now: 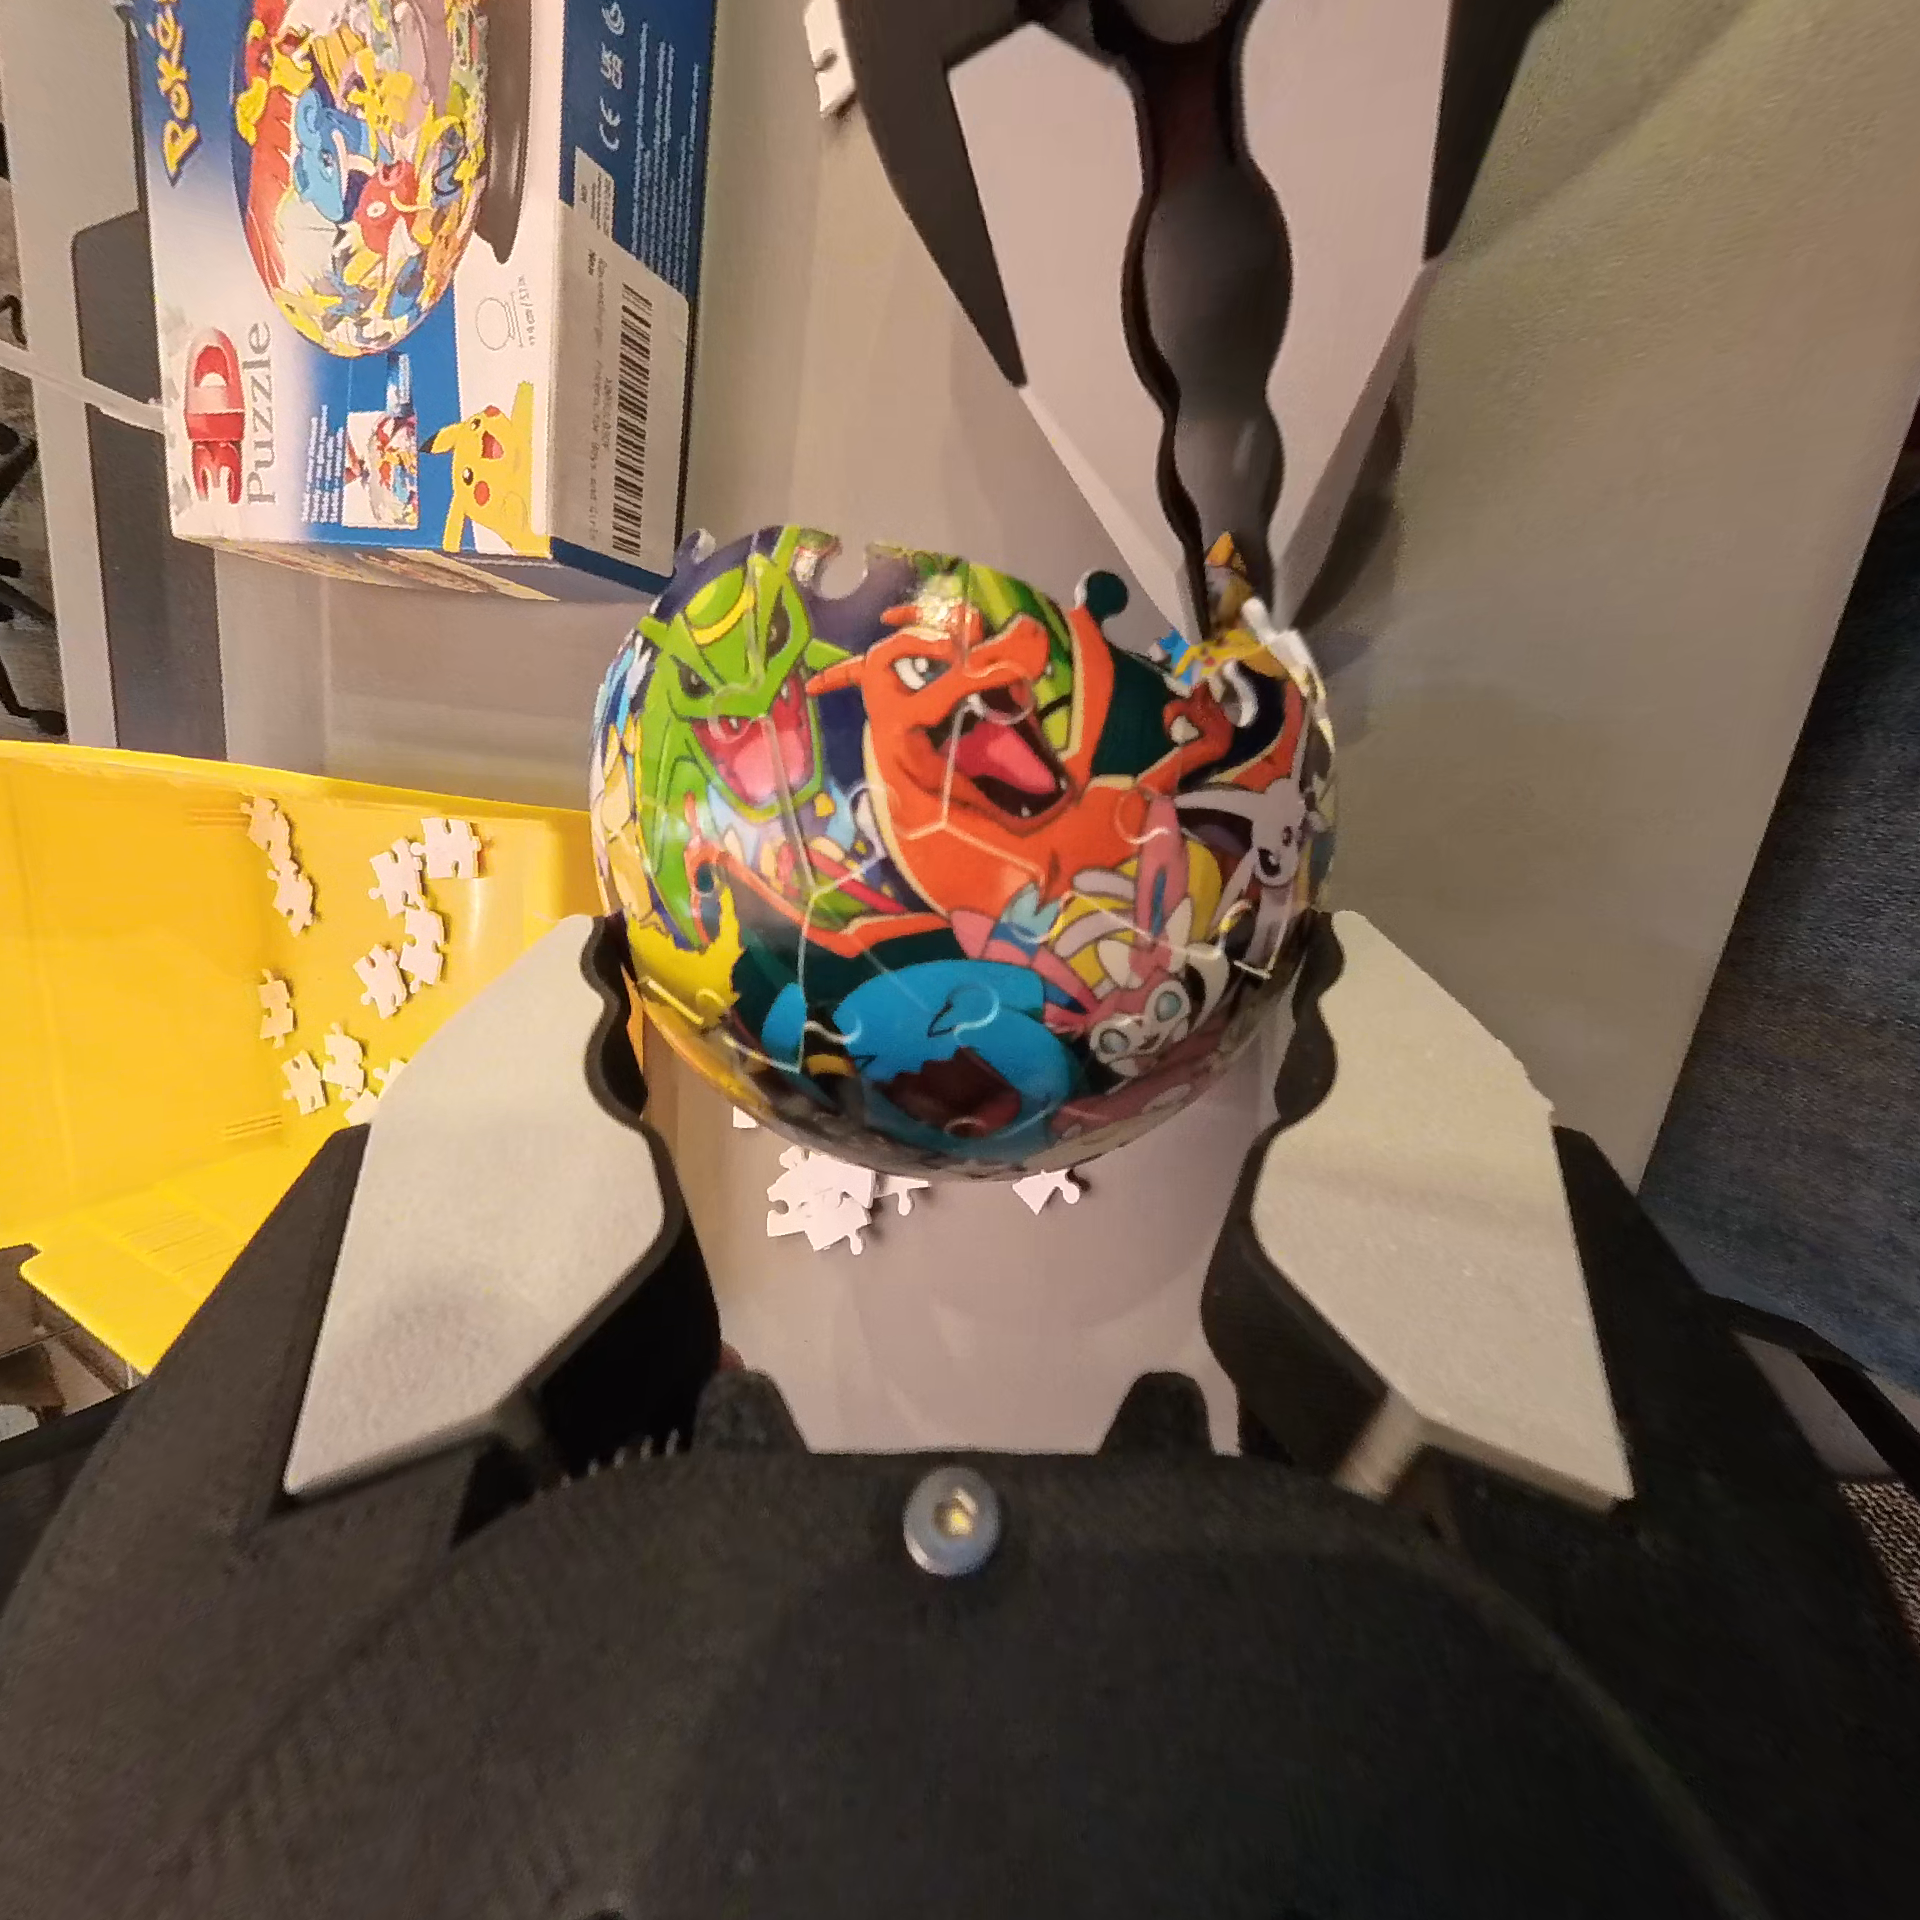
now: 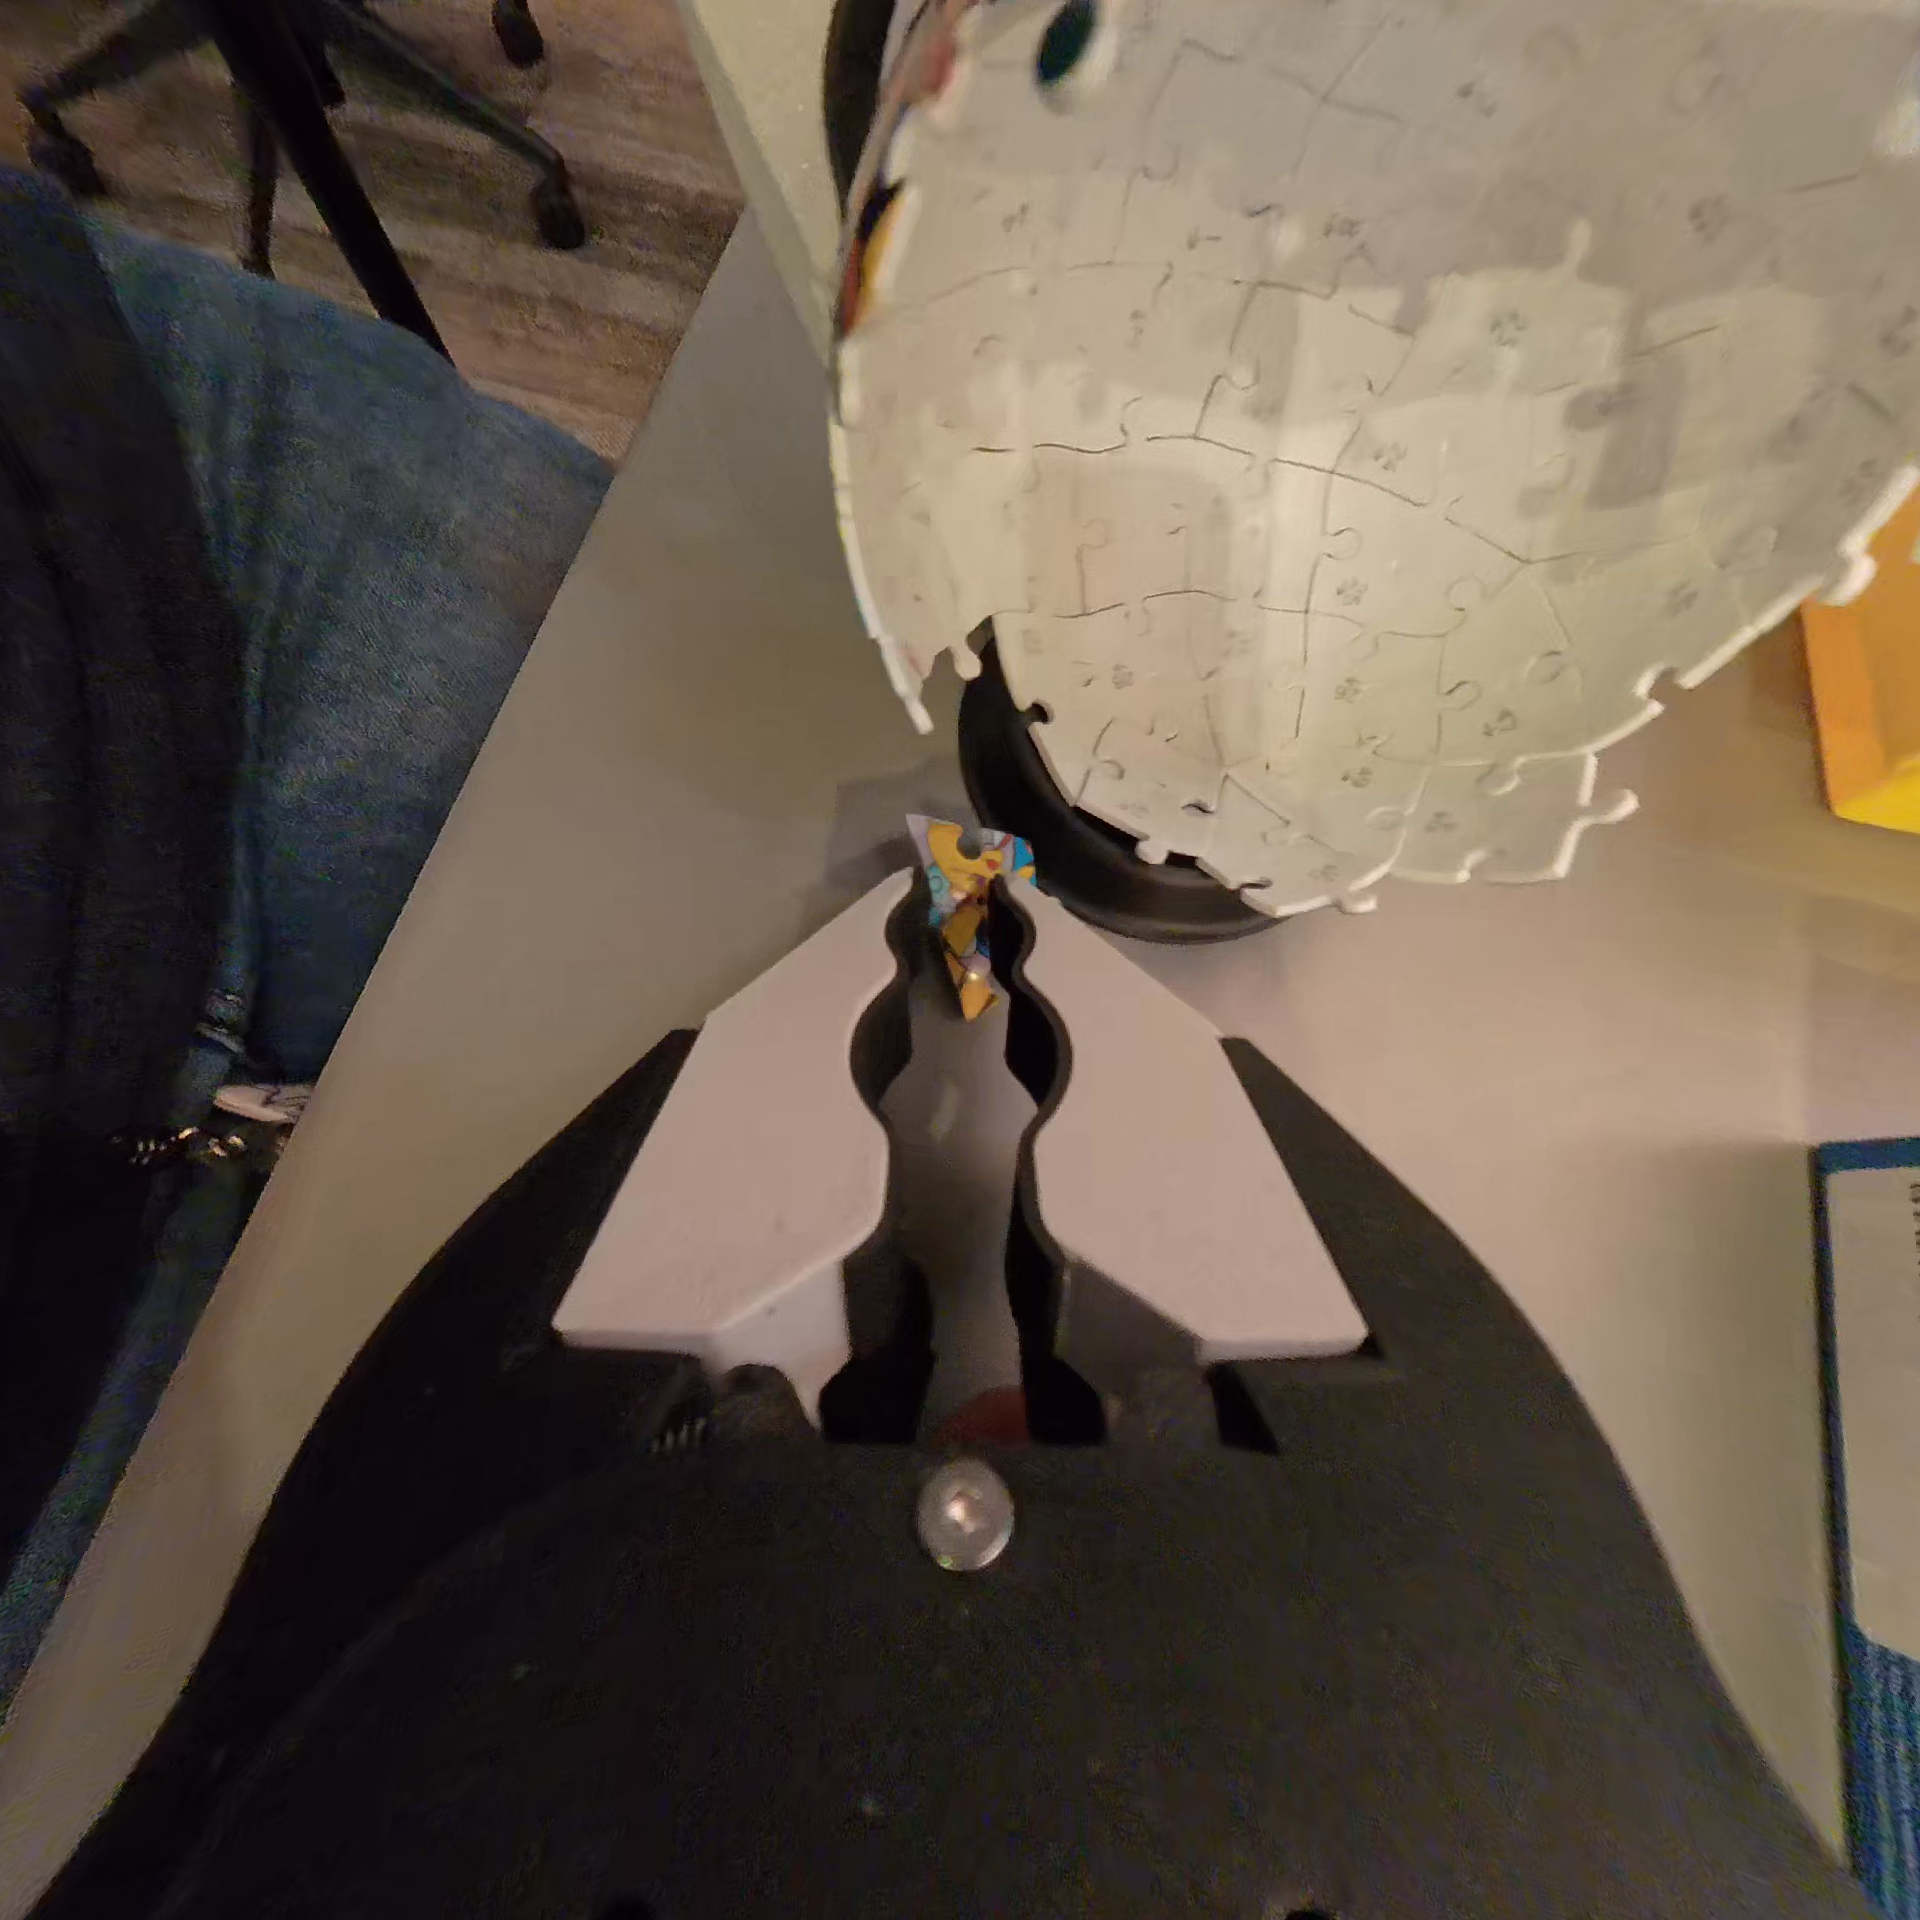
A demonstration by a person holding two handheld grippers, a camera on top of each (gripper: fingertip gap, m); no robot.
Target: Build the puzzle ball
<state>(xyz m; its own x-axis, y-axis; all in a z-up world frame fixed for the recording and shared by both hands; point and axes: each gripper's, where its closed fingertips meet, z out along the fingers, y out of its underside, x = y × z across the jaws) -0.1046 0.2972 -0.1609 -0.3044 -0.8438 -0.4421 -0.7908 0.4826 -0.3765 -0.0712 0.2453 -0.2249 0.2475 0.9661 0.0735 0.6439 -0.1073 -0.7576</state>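
Left wrist view: my left gripper [image 1: 961,1023] clamps the half-built puzzle ball [image 1: 961,852] at both sides, loose white pieces [image 1: 831,1200] beneath the ball. Right wrist view: my right gripper [image 2: 956,904] pinches a coloured puzzle piece [image 2: 971,883] just below the ball's white inside [image 2: 1299,468]

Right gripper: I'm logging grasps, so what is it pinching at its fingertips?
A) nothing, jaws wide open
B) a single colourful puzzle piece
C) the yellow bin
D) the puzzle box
B: the right gripper has its jaws nearly closed on a small colourful puzzle piece, close to the open edge of the puzzle ball.
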